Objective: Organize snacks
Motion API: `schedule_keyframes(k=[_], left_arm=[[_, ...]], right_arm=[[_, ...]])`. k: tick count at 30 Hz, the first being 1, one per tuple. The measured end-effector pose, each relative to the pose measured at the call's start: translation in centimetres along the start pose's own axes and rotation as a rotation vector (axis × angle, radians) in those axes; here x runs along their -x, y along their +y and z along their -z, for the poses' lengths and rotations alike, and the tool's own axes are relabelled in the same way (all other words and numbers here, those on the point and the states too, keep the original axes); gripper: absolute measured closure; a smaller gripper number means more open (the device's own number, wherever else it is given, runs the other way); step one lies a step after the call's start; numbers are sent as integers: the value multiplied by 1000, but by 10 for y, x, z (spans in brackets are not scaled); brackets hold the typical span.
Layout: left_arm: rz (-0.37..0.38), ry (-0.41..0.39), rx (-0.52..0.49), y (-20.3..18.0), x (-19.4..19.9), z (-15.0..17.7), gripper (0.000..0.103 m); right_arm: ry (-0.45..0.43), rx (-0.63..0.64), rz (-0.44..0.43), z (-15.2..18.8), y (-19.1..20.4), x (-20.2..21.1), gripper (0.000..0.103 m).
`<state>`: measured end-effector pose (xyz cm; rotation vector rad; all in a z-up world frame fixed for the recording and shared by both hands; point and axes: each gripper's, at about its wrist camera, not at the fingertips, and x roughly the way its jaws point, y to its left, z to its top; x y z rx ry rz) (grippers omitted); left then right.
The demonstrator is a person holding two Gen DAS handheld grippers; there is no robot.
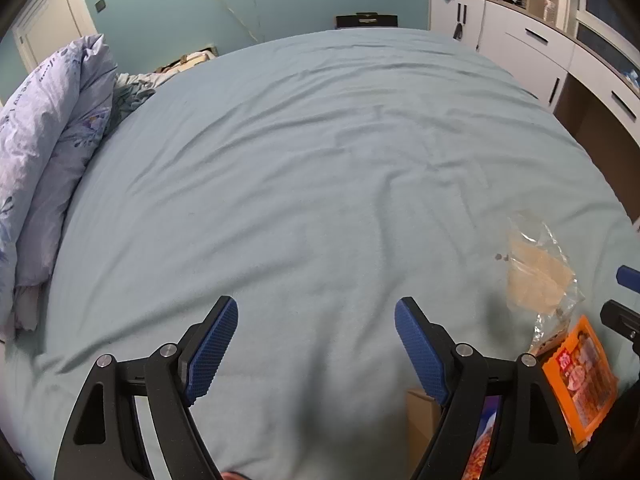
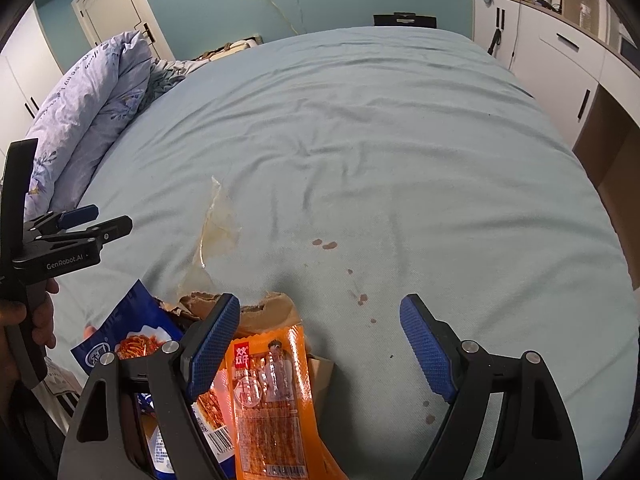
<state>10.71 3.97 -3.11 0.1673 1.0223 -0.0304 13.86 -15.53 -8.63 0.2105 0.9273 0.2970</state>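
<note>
On the bed (image 2: 400, 160), the orange snack packet (image 2: 272, 396) lies at the near edge, with the blue snack packet (image 2: 136, 340) just left of it. Behind both lies a clear bag (image 2: 218, 224). The rolled duvet (image 2: 88, 120) lies along the bed's left side; cabinets (image 2: 560, 64) stand to its right.

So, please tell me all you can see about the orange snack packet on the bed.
The orange snack packet is a flat, glossy plastic pouch, long and narrow, with red Chinese characters, a printed picture of a person and a clear window showing reddish strips. It looks sealed. It lies flat on the light blue bedsheet, near the bottom of the right wrist view, partly on a brown paper item. Its left edge overlaps a blue snack packet. The right gripper hangs open above it, not touching.
</note>
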Motion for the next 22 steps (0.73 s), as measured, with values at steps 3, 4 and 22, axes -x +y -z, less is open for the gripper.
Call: schedule_keyframes(k=[3, 4, 22], left_arm=[[-6, -2, 6, 1, 1, 0, 21], [-10, -4, 4, 1, 1, 0, 21], [-216, -166, -38, -1, 17, 0, 0]], right_arm=[[2, -2, 1, 0, 1, 0, 21], [2, -2, 0, 0, 1, 0, 21], [7, -4, 4, -1, 2, -3, 21]])
